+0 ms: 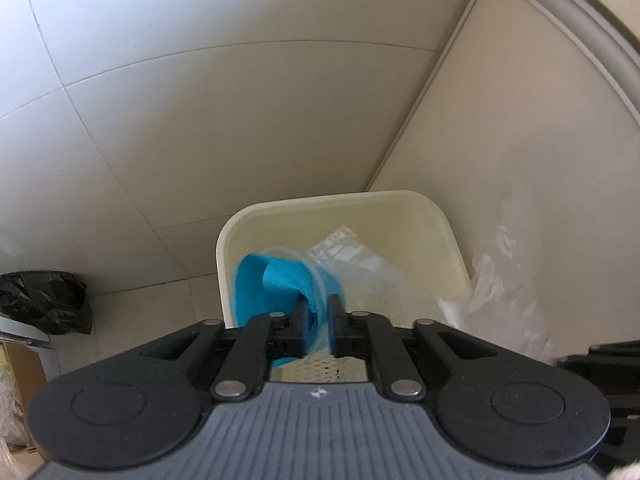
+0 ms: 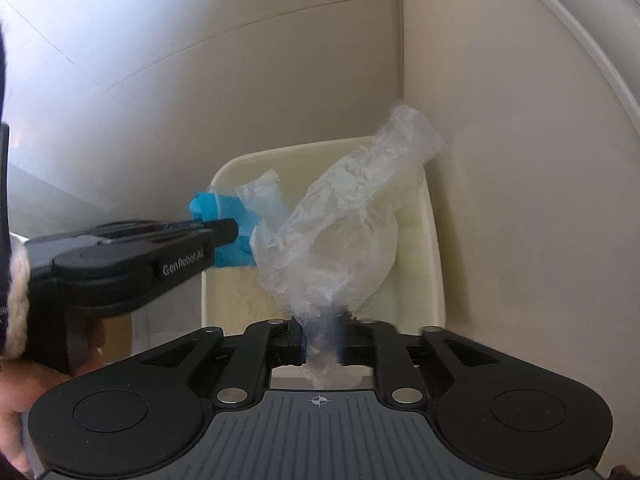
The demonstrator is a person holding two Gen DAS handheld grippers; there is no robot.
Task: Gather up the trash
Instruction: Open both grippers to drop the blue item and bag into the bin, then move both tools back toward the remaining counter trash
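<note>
A cream trash bin (image 1: 320, 200) stands on the tiled floor in a corner, right below both grippers. My left gripper (image 1: 319, 312) points down into it. Its jaws stand slightly apart around the rim of a clear plastic cup stuffed with blue paper (image 1: 276, 280), and the pads do not clearly press on it. In the right wrist view the left gripper (image 2: 234, 232) comes in from the left with the blue paper (image 2: 228, 208) at its tip. My right gripper (image 2: 322, 332) is narrowly open, with the neck of a crumpled clear plastic bag (image 2: 340, 232) between its fingers. The bag hangs over the bin (image 2: 436, 260).
A white panel (image 1: 500, 120) runs along the bin's right side. A black trash bag (image 1: 44, 300) lies on the floor at far left, with a cardboard box (image 1: 20, 360) below it. A hand (image 2: 16, 400) holds the left gripper's handle.
</note>
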